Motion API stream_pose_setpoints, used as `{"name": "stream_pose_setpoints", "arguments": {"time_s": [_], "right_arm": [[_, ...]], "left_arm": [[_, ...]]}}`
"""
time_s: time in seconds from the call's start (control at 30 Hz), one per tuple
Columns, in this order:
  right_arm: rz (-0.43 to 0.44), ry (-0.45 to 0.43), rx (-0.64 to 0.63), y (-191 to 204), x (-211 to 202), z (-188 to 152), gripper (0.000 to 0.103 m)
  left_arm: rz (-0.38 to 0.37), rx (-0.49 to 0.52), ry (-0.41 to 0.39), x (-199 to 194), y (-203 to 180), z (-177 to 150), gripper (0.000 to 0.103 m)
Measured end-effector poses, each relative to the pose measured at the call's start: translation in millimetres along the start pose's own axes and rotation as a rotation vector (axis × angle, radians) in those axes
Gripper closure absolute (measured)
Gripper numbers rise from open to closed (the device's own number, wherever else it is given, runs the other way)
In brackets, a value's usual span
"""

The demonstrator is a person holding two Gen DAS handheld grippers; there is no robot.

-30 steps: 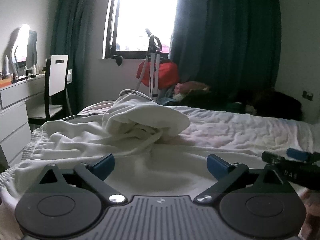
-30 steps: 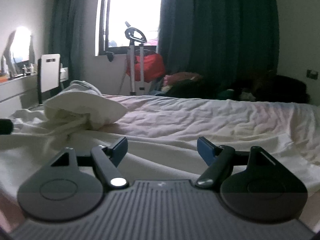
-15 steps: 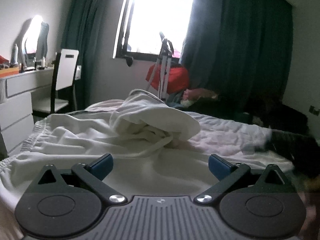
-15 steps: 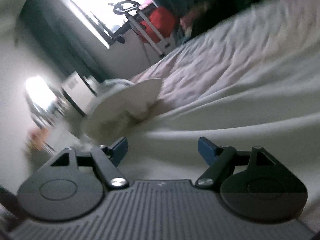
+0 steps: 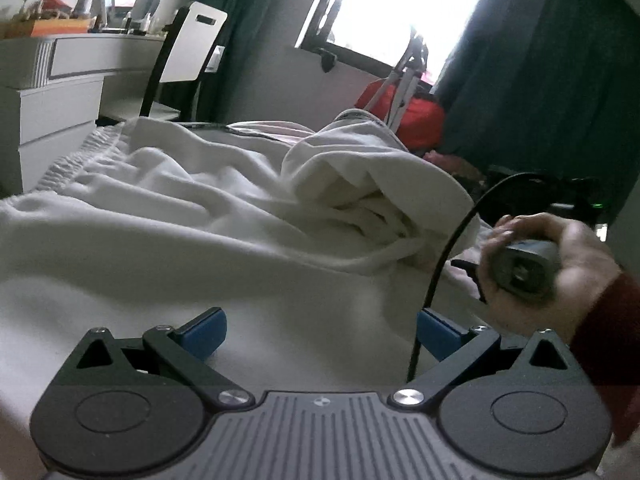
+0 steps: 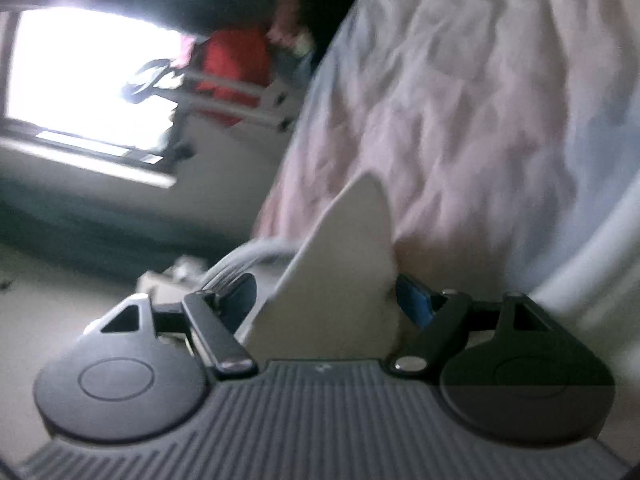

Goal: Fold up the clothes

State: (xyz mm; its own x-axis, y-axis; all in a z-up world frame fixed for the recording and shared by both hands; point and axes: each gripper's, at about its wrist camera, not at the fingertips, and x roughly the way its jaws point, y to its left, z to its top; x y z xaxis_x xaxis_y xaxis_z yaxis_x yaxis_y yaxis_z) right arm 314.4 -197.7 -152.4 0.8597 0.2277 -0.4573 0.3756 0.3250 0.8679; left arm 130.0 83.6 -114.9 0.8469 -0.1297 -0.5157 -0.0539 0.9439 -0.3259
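Garment: white garment (image 5: 208, 216) is spread over the bed (image 6: 480, 92), bunched into a rolled heap at its far right.
Left gripper (image 5: 320, 330): jaws wide, nothing between them, low over flat cloth; closer to the bed than a second ago.
Right gripper (image 6: 324, 300): rolled hard onto its side since the earlier frame; jaws closing with a pointed white fold between them, pads not clearly pressing.
Right hand (image 5: 548, 276): newly in the left view, beside the heap, gripping the handle, with a black cable (image 5: 444, 264) trailing.
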Motion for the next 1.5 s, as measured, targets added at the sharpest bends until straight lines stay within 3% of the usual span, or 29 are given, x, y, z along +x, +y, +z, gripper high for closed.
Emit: {"name": "stream_pose_setpoints", "arguments": {"time_s": [0.03, 0.07, 0.1, 0.13, 0.2, 0.27, 0.43, 0.67, 0.83, 0.9, 1.0, 1.13, 1.3, 1.4, 1.47, 1.5], "right_arm": [[-0.016, -0.01, 0.001, -1, 7, 3, 0.053], [-0.035, -0.021, -0.014, -1, 11, 6, 0.063], [-0.057, -0.036, -0.047, 0, 13, 9, 0.086], [-0.068, -0.058, -0.093, 4, 12, 13, 0.092], [-0.064, -0.129, -0.162, 9, 1, 22, 0.094], [-0.021, -0.242, -0.182, 12, -22, 38, 0.094], [-0.074, -0.404, -0.304, 29, -71, 98, 0.094], [-0.247, -0.692, -0.426, 23, -145, 204, 0.094], [-0.55, -0.728, -0.507, 2, -164, 263, 0.096], [-0.587, -0.749, -0.531, 6, -168, 280, 0.1], [-0.529, -0.789, -0.575, 29, -179, 298, 0.1], [-0.471, -0.764, -0.542, 22, -195, 316, 0.099], [-0.295, -0.552, -0.412, -59, -199, 328, 0.096], [-0.249, -0.443, -0.307, -114, -201, 305, 0.093], [-0.222, -0.418, -0.255, -141, -206, 291, 0.076], [-0.201, -0.42, -0.231, -151, -210, 283, 0.049]], "left_arm": [[-0.001, 0.007, -0.004, 3, 0, -1, 0.001], [0.001, 0.014, -0.012, 6, -1, -2, 0.001], [0.001, 0.02, -0.018, 7, -2, -3, 0.001], [-0.004, 0.025, -0.025, 8, -3, -4, 0.001], [-0.001, 0.034, -0.028, 11, -5, -4, 0.001], [-0.007, 0.035, -0.028, 14, -6, -5, 0.001], [-0.037, -0.003, -0.016, 19, -4, -7, 0.001], [-0.096, 0.028, -0.036, 13, -9, -14, 0.001], [-0.059, 0.081, -0.076, 11, -14, -12, 0.001], [-0.024, 0.082, -0.089, 12, -10, -8, 0.001], [0.006, 0.05, -0.082, 15, -3, -3, 0.001], [0.015, 0.054, -0.056, 16, -7, -4, 0.001], [0.029, 0.131, -0.067, 12, -21, -11, 0.001], [0.022, 0.142, -0.044, 12, -23, -17, 0.001], [0.011, 0.142, -0.032, 10, -26, -20, 0.001], [0.01, 0.145, -0.032, 9, -27, -21, 0.001]]}}
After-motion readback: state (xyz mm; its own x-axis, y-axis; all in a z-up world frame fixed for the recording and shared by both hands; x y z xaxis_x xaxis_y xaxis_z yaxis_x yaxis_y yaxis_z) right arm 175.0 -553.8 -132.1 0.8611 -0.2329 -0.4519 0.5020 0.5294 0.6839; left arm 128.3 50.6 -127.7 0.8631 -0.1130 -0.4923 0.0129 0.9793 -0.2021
